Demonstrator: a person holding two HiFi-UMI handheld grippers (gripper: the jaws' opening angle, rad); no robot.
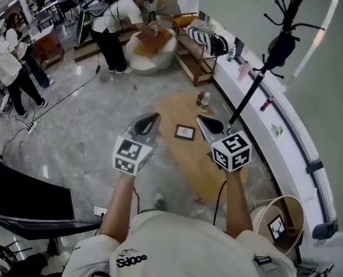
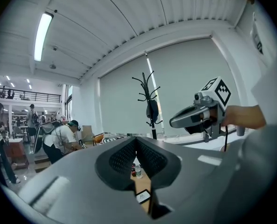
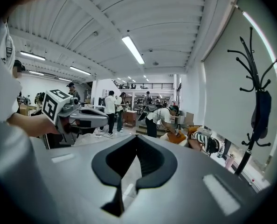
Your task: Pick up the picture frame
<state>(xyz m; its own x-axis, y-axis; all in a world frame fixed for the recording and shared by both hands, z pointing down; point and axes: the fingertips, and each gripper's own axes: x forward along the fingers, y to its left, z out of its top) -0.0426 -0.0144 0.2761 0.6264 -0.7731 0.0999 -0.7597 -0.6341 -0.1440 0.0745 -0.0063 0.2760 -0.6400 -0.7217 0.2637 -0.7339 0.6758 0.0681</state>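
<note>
A small dark picture frame (image 1: 185, 133) with a white mat lies flat on the oval wooden table (image 1: 213, 175). My two grippers hover above the table's near side, the frame between and just beyond their tips. The left gripper (image 1: 156, 116) is shut with nothing in it, and so is the right gripper (image 1: 198, 118). In the left gripper view the frame (image 2: 142, 196) shows below the closed jaws (image 2: 136, 139), with the right gripper (image 2: 176, 121) alongside. The right gripper view shows its closed jaws (image 3: 137, 137) and the left gripper (image 3: 101, 120).
Two small bottles (image 1: 204, 100) stand at the table's far end. A black coat stand (image 1: 258, 79) rises right of the table by a long white ledge (image 1: 278, 146). A round basket (image 1: 282, 224) sits at lower right. People work around a white seat (image 1: 151, 51) further back.
</note>
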